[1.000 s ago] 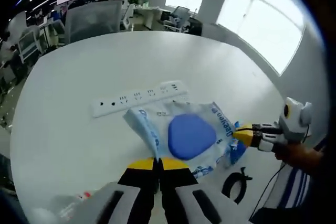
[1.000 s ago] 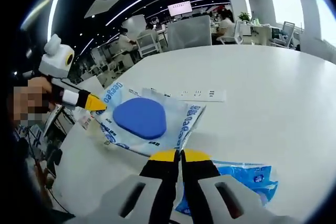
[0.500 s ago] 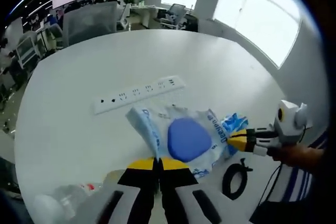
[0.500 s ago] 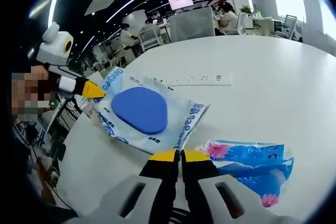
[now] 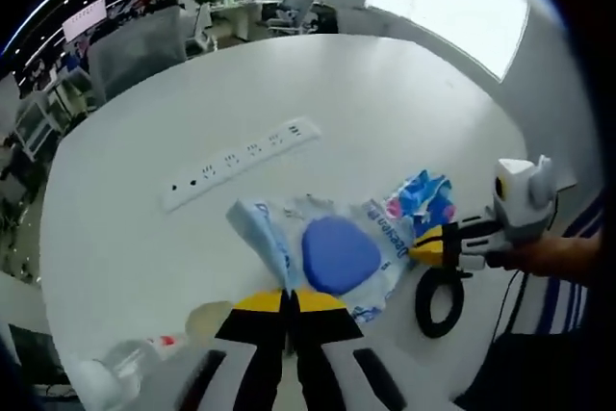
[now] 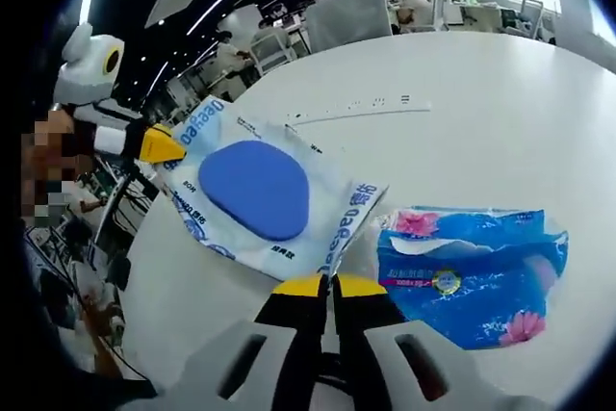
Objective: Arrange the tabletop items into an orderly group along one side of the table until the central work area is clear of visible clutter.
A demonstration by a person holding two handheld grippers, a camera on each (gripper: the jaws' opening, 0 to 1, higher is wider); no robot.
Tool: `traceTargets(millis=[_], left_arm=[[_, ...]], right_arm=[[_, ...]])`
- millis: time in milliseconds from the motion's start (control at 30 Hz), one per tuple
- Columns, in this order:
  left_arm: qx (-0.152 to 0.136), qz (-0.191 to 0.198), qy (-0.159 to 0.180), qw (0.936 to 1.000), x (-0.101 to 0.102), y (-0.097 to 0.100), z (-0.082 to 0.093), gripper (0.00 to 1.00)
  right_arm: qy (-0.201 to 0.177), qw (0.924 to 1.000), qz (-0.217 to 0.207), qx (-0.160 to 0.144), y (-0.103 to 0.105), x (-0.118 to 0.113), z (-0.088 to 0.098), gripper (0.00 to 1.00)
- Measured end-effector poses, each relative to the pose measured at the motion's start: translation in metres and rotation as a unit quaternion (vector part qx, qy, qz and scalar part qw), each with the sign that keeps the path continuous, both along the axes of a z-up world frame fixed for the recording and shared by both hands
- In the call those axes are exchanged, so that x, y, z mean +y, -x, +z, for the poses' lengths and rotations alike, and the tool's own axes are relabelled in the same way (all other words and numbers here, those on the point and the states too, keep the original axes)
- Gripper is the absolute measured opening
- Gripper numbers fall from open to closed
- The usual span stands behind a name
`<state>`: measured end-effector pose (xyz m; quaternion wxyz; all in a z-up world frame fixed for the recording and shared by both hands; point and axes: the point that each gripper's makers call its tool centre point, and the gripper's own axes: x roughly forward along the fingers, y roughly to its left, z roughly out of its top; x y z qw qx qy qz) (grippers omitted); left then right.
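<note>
Lifted higher than a second ago, the clear plastic pouch with blue lettering and a blue rounded pad inside (image 5: pixel 332 249) now hangs above the desk between the two tools, and the blue floral tissue pack (image 6: pixel 474 271) that was mostly hidden beneath it lies uncovered.

Biggest of all is the round white desk (image 5: pixel 385 93), bare across its far half. On it a long white power strip (image 5: pixel 241 161) lies well beyond the pouch. The pouch (image 6: pixel 265 201) comes next in size: the left tool (image 5: pixel 292 299) has its yellow-tipped jaws pressed together on one edge, and the right tool (image 6: pixel 332 286) has its jaws pinched on the opposite edge, so the pouch is stretched between them. In the left gripper view the right tool (image 5: pixel 433 245) comes in from the right, its yellow tip at the pouch's edge. In the right gripper view the left tool (image 6: pixel 166 144) reaches in from the left. The tissue pack (image 5: pixel 422 201) rests on the desk just beside the pouch. A black coiled cable (image 5: pixel 438 297) lies near the desk's edge, and a clear plastic bottle (image 5: pixel 130 365) lies by the left tool.
</note>
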<state>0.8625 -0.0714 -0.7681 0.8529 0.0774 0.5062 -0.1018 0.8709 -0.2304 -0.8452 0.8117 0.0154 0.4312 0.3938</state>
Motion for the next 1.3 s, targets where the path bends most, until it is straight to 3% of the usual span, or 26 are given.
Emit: traceTargets(millis=[233, 533, 600, 733, 933, 1133, 1300], left_arm=[[0.014, -0.021, -0.002, 0.9997, -0.012, -0.001, -0.008, 0.01], [0.065, -0.054, -0.014, 0.9963, -0.016, 0.008, -0.034, 0.03], [0.08, -0.054, -0.017, 0.9951, -0.013, 0.013, -0.04, 0.06], [0.084, -0.057, -0.021, 0.9946, -0.01, 0.017, -0.043, 0.14], [0.052, -0.048, -0.013, 0.9974, -0.004, 0.015, -0.032, 0.2], [0.002, -0.028, 0.01, 0.9996, 0.0, 0.012, -0.018, 0.24], [-0.02, -0.032, 0.009, 0.9992, -0.002, 0.022, -0.017, 0.33]], right_arm=[[0.009, 0.9999, -0.014, -0.002, -0.009, -0.016, -0.002, 0.0], [0.022, 0.9993, -0.022, -0.021, -0.015, -0.024, 0.0, 0.0], [0.03, 0.999, -0.023, -0.025, -0.02, -0.027, -0.002, 0.0], [0.035, 0.9987, -0.022, -0.029, -0.025, -0.027, -0.003, 0.0], [0.04, 0.9988, -0.012, -0.025, -0.02, -0.022, -0.008, 0.0], [0.039, 0.999, -0.018, -0.015, -0.013, -0.022, -0.008, 0.0], [0.044, 0.9985, 0.0, -0.032, -0.012, -0.021, -0.006, 0.01]])
